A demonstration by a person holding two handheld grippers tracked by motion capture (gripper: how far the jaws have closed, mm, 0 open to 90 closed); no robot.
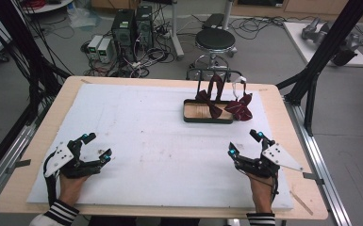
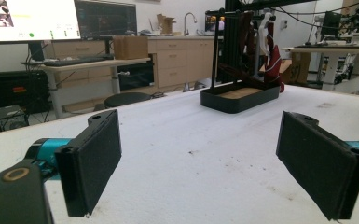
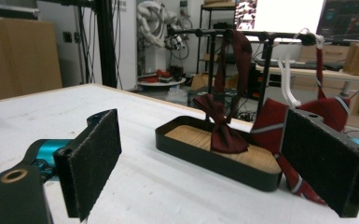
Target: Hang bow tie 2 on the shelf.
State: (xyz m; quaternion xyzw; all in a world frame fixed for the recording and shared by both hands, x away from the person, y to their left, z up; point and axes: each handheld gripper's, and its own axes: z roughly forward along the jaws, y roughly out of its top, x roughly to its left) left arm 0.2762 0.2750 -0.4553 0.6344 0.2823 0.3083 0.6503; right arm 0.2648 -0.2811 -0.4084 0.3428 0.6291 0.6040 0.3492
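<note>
A black stand with a wood-lined tray (image 1: 193, 116) (image 2: 224, 103) (image 3: 191, 147) sits at the back right of the white table. A dark red bow tie (image 1: 209, 101) (image 3: 221, 128) hangs from its top bar into the tray. A striped red bow tie (image 1: 240, 108) (image 3: 272, 123) on a white strap hangs beside the tray's right end. My left gripper (image 1: 96, 147) (image 2: 198, 161) rests open near the front left, empty. My right gripper (image 1: 245, 143) (image 3: 200, 161) stands open near the front right, facing the stand, empty.
The white foam sheet (image 1: 146, 141) covers most of the wooden table (image 1: 66, 94). A black stool (image 1: 215, 40) and computer towers (image 1: 132, 28) stand on the floor behind the table. Black frame posts (image 1: 327, 47) rise at the right.
</note>
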